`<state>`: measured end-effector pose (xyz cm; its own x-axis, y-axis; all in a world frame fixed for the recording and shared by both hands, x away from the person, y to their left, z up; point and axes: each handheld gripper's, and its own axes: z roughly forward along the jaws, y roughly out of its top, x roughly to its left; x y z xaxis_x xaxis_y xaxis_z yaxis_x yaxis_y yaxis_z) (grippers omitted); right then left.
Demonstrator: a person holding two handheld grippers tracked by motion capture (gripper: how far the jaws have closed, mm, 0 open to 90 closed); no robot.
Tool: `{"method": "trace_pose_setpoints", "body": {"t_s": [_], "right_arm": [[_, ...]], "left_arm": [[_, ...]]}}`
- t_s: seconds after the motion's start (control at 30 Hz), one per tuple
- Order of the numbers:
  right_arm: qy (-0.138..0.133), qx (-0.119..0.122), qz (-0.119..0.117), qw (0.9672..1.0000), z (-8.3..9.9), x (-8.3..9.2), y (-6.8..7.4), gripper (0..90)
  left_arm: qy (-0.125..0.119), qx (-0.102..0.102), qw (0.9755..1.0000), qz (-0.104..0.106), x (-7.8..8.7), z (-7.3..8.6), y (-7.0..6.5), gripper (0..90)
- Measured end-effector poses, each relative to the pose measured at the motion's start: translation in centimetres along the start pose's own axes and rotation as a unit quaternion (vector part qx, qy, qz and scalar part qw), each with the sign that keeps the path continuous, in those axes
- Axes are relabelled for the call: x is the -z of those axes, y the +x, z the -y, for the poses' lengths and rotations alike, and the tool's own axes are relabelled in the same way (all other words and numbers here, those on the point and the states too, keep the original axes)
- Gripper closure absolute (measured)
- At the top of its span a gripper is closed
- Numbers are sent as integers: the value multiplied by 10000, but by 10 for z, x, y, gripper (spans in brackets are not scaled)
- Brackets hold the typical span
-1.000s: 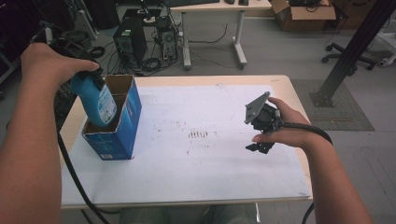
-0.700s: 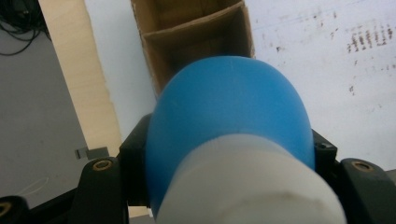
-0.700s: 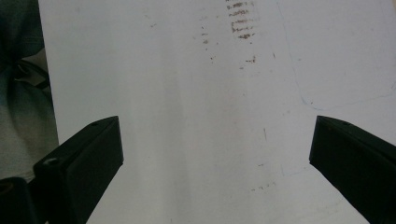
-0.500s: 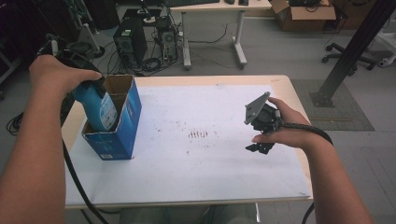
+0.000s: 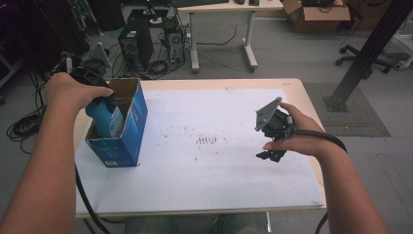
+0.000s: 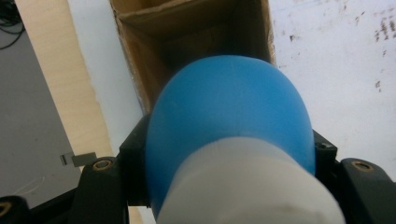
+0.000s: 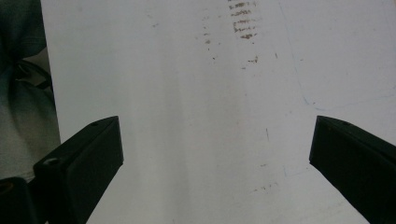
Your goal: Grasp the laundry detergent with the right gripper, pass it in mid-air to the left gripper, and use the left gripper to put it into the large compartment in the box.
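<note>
Left hand-held gripper clamps blue bottle half inside open blue box at bench's left edge; catching the cardboard rim could tip the box; right hand-held gripper hangs open.

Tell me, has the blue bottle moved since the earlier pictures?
Yes. The bottle, held in the left tool, has sunk deeper into the box, which stands in the same place.

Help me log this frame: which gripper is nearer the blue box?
Left. The left gripper holds a blue bottle partly inside the blue box; the right gripper hangs open over the white sheet, well apart.
</note>
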<state>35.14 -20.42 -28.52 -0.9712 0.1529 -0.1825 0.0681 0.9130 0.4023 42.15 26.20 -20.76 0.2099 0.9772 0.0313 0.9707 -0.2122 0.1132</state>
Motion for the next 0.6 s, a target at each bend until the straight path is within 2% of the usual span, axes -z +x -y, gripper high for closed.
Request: {"method": "trace_pose_setpoints", "body": {"t_s": [0.6], "right_arm": [[-5,47,11,10000,-1,-1,1,27]], "left_arm": [[130,13,9999,30,-40,-3,2,380]]}}
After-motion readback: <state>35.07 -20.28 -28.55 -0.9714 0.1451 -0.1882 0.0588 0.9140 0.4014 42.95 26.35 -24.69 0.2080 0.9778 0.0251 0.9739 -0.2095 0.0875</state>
